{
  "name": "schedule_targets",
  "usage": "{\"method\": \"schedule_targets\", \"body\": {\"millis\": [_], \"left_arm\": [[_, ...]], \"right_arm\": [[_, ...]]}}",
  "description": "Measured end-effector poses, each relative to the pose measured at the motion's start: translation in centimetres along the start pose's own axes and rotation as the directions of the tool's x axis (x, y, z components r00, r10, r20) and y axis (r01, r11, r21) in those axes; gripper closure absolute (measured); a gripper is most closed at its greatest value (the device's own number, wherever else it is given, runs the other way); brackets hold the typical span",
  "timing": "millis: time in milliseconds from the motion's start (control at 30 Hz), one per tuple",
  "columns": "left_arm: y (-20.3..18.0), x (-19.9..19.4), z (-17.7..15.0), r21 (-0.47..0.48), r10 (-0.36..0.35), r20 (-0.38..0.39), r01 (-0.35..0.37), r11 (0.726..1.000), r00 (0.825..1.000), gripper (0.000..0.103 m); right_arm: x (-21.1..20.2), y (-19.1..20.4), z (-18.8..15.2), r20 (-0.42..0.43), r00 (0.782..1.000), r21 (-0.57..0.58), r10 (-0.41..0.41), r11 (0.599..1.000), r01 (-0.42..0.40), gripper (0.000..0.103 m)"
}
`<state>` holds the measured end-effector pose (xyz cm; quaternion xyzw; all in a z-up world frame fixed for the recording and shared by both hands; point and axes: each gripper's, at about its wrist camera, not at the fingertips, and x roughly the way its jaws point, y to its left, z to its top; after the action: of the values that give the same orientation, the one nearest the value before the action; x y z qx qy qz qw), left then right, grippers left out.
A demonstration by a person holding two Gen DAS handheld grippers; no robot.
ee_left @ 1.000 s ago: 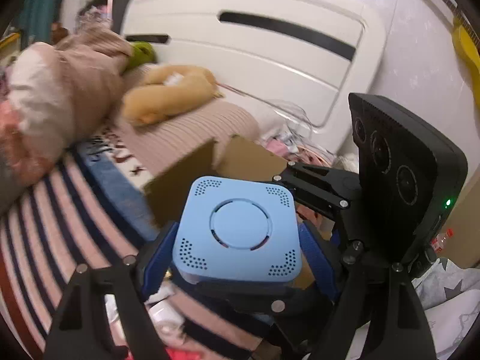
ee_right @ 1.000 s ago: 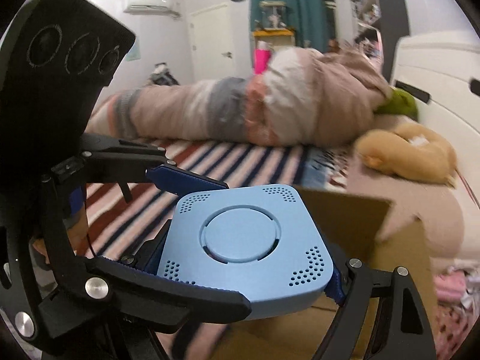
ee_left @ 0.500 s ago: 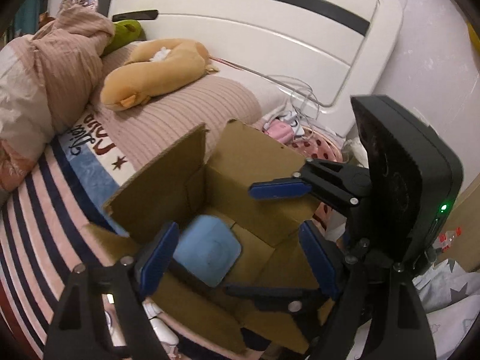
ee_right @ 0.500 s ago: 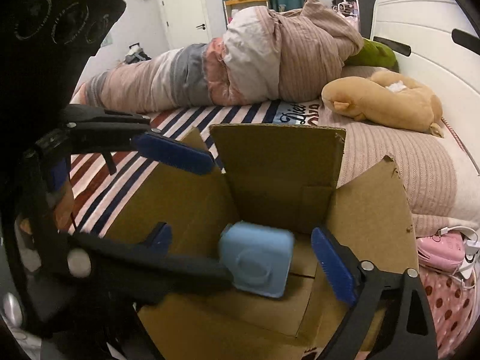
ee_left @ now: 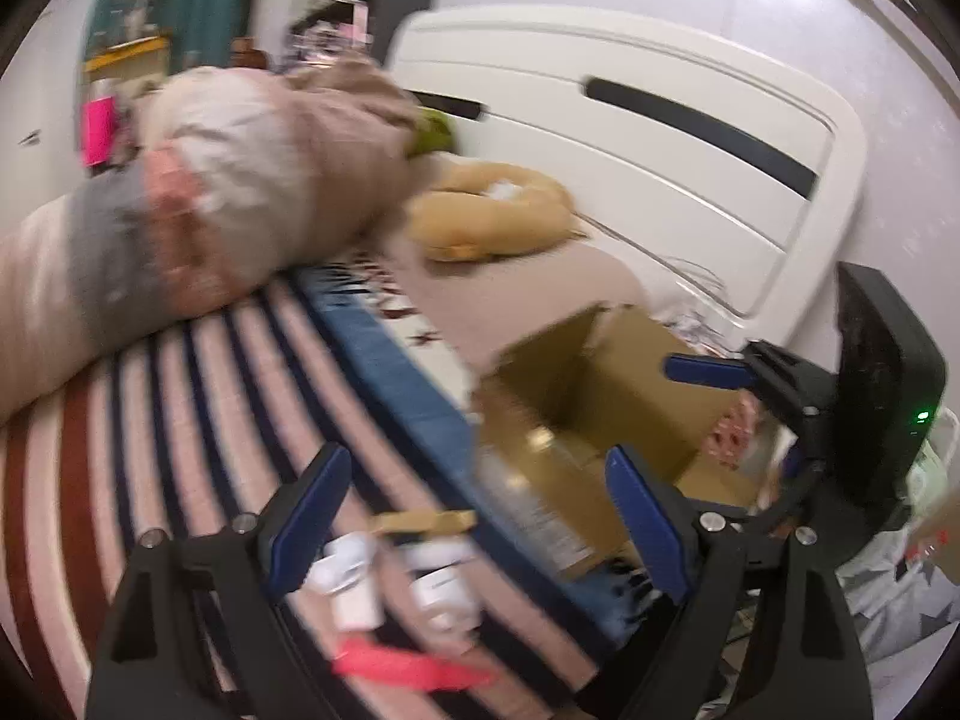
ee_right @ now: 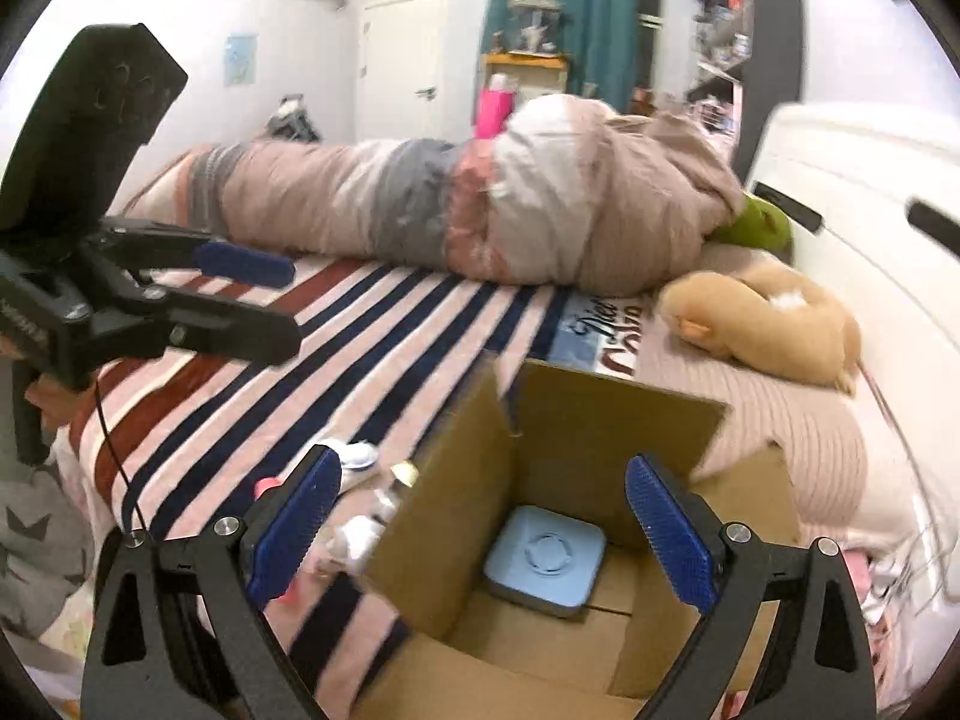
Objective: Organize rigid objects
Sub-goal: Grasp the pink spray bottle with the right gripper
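Observation:
A light blue square device (ee_right: 545,561) lies flat on the floor of an open cardboard box (ee_right: 600,420) on the bed. My right gripper (ee_right: 480,528) is open and empty above the box's near left wall. My left gripper (ee_left: 474,522) is open and empty, left of the box (ee_left: 594,384), above several small white items (ee_left: 354,570), a gold-topped item (ee_left: 426,519) and a pink item (ee_left: 414,669) on the striped bedspread. These small items also show in the right wrist view (ee_right: 354,456). The left gripper shows in the right wrist view (ee_right: 240,261) at the left.
A rolled duvet (ee_right: 480,198) lies across the bed's far side. A tan plush toy (ee_right: 768,318) and a green one (ee_right: 756,225) lie near the white headboard (ee_left: 660,138). Cables (ee_right: 918,540) lie to the box's right.
The blue device, held above the box by both grippers a second ago, was let go and now lies inside it. Both grippers have opened; the left has swung away to the left.

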<state>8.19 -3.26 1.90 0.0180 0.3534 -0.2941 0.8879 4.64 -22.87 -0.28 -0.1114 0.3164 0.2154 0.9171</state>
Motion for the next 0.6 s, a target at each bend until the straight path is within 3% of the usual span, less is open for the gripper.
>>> {"method": "schedule_targets", "body": {"millis": [100, 300, 433, 600], "left_arm": [[3.1, -2.0, -2.4, -0.050, 0.084, 0.017, -0.083, 0.995, 0.996, 0.018], [8.1, -4.1, -7.7, -0.157, 0.168, 0.018, -0.163, 0.974, 0.986, 0.018], [10.2, -4.7, -11.2, -0.207, 0.191, 0.007, -0.186, 0.960, 0.982, 0.018], [11.8, -4.8, -14.3, -0.287, 0.200, 0.008, -0.190, 0.939, 0.980, 0.018]], "right_arm": [[0.3, 3.0, 1.2, 0.009, 0.998, -0.028, 0.061, 0.998, -0.061, 0.007], [2.6, 9.5, 2.5, -0.044, 0.977, -0.101, 0.211, 0.972, -0.214, 0.008], [6.1, 12.8, 1.5, -0.181, 0.942, -0.109, 0.282, 0.946, -0.304, 0.034], [11.8, 15.5, -1.4, -0.372, 0.888, -0.108, 0.269, 0.938, -0.330, 0.046]]}}
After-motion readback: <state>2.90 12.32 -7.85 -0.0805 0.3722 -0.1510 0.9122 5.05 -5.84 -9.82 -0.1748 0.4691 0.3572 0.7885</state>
